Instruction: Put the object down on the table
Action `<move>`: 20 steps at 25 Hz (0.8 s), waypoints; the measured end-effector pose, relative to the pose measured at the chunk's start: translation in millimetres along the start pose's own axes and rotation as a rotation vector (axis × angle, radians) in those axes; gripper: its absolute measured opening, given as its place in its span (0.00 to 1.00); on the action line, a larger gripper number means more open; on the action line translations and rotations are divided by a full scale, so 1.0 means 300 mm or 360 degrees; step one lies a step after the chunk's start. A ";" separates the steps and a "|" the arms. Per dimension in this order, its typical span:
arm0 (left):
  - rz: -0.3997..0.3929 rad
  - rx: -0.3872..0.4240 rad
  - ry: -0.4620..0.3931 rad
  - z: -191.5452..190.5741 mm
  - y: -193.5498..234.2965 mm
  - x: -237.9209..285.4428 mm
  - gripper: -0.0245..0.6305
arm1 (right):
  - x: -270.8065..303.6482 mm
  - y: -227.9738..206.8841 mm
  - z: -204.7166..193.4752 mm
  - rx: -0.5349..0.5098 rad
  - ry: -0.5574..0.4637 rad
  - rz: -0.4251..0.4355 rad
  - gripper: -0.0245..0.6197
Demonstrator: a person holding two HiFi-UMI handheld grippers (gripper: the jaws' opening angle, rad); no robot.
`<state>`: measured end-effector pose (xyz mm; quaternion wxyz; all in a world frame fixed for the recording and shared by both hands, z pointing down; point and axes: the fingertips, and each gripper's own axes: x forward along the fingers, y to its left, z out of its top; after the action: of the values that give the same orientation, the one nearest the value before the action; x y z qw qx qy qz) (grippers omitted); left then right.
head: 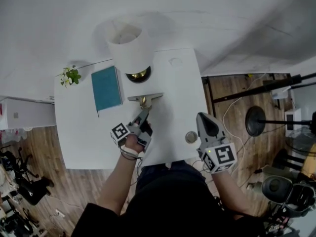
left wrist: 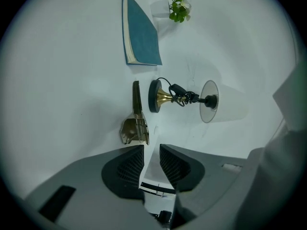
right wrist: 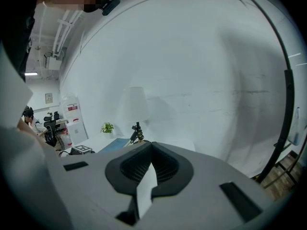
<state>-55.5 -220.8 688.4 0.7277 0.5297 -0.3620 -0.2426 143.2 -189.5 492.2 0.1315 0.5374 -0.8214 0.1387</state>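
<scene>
A brass-coloured metal spring clip lies flat on the white table, just in front of the lamp base. In the left gripper view the clip rests on the table right beyond the jaw tips, apart from them. My left gripper hovers low behind it, open with a narrow gap, and nothing sits between its ribbed pads. Over the table's right front my right gripper is held up, shut and empty; in its own view the right gripper points at the wall.
A table lamp with a white shade stands at the back centre. Left of it lie a teal book and a small potted plant. A small round grey disc sits near the front right. Wooden floor and stands surround the table.
</scene>
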 end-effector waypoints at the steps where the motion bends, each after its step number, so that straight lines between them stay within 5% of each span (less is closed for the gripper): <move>1: 0.0002 0.0008 -0.0011 -0.001 -0.003 -0.014 0.18 | -0.004 0.004 0.004 -0.0001 -0.0008 0.0010 0.05; 15: -0.0148 0.0211 -0.0157 -0.054 -0.239 -0.227 0.18 | -0.076 0.109 0.074 -0.0076 -0.0125 0.0197 0.05; 20: -0.0213 0.0503 -0.0150 -0.104 -0.402 -0.313 0.18 | -0.118 0.136 0.115 -0.0111 -0.0188 0.0230 0.05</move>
<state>-85.8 -171.8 543.5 0.5997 0.6485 -0.3934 -0.2552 117.1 -156.8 443.7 0.0911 0.4790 -0.8687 0.0873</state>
